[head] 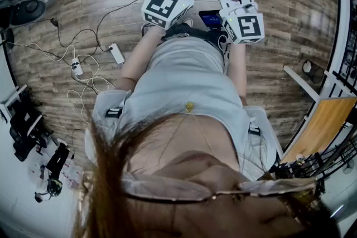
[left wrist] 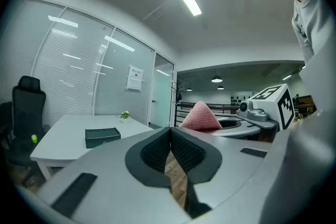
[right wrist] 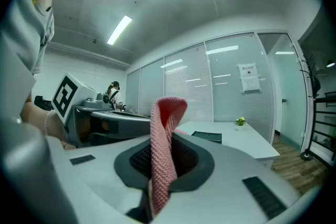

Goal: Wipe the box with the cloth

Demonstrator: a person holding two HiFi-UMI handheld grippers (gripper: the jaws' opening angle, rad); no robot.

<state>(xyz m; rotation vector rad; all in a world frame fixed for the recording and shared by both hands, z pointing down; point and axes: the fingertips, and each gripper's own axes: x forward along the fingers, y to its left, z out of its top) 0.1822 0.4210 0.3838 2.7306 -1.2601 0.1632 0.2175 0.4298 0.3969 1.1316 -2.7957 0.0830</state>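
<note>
The left tongs (left wrist: 170, 131) and right tongs (right wrist: 167, 139) are side by side, tips close together. The cloth (right wrist: 161, 155) stands between the right tongs' jaws, poking out ahead. Well ahead of both, the box (left wrist: 102, 137) lies on the worktop (left wrist: 63, 139), with a plant (left wrist: 125, 114) behind it.

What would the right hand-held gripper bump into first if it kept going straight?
Probably the white table, near the dark box on it; depth is unclear, and the pink cloth hides the exact line.
</note>
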